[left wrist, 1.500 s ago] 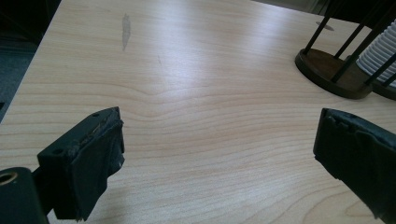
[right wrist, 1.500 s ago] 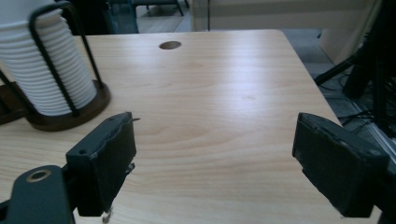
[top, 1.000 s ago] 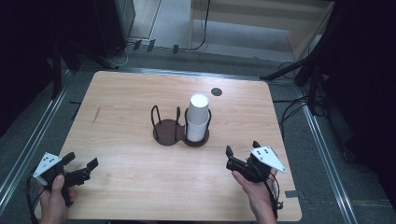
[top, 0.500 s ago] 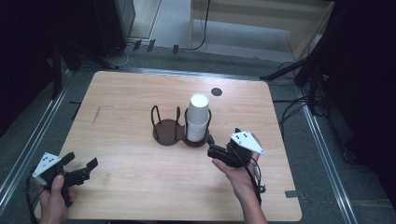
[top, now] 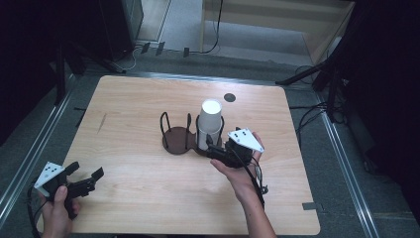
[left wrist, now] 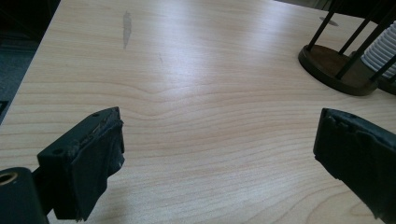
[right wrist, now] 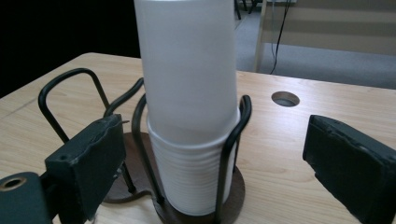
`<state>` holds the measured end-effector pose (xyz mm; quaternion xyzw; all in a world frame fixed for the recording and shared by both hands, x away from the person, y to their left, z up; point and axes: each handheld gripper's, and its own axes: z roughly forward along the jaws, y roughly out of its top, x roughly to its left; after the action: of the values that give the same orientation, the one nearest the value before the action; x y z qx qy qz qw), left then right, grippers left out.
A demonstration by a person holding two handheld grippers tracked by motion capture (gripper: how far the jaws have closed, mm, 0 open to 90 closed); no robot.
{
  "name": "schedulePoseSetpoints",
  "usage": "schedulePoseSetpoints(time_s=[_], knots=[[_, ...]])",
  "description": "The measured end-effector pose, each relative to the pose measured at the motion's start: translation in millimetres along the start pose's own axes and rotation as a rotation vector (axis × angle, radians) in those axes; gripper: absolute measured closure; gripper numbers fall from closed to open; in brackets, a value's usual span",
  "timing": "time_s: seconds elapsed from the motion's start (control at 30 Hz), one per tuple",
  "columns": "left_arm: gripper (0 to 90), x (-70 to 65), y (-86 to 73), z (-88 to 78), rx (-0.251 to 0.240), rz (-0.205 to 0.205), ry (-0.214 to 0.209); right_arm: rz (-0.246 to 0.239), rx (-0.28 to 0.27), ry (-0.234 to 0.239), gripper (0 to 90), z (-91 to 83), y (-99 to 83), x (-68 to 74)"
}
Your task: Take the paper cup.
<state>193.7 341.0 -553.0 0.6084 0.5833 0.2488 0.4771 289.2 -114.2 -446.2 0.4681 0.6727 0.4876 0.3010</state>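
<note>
- High view: a stack of white paper cups [top: 210, 124] stands upright in the right-hand ring of a dark wire two-ring cup holder [top: 181, 135] near the middle of the wooden bench [top: 148, 99]; the left-hand ring is empty. The right gripper [top: 214, 150] sits just beside the foot of the stack on the person's side, pointing at it, with its grey three-cornered plate uppermost. The left gripper [top: 85, 179] rests low at the near left corner of the bench, well apart from the holder, jaws spread.
- Left gripper view: both black jaws stand wide with nothing between them, only bare bench [left wrist: 196, 102] ahead. The holder's empty ring base [left wrist: 334, 70] and a ribbed edge of the cups [left wrist: 382, 46] show at the far upper right.
- Right gripper view: the cup stack [right wrist: 189, 98] rises straight ahead, the top cup seated in the ribbed ones below, caged by the holder's wire loops [right wrist: 233, 140]. The jaws stand wide on either side and short of the stack, touching nothing. A round hole [right wrist: 285, 98] in the bench lies beyond.
- Step in hand, as I judge it: the approach to the stack, before any grip.
- Next move: ease the right gripper forward until the jaws bracket the smooth top cup above the wire loops, then close gently. Squeezing hard could crush the thin wall, and a low grip would catch the wire.
</note>
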Motion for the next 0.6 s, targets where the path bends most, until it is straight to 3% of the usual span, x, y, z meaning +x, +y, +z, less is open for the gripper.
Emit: schedulePoseSetpoints(time_s=[0.4, 0.6], knots=[[2.5, -0.5, 0.0, 0.5, 0.0, 0.0, -0.004, -0.007, 0.006, 0.001, 6.6, 19.2, 9.9, 11.7], [2.5, 0.0, 0.2, 0.5, 0.007, 0.007, -0.018, 0.03, 0.022, -0.001, 7.1, 34.0, 11.9, 10.5]])
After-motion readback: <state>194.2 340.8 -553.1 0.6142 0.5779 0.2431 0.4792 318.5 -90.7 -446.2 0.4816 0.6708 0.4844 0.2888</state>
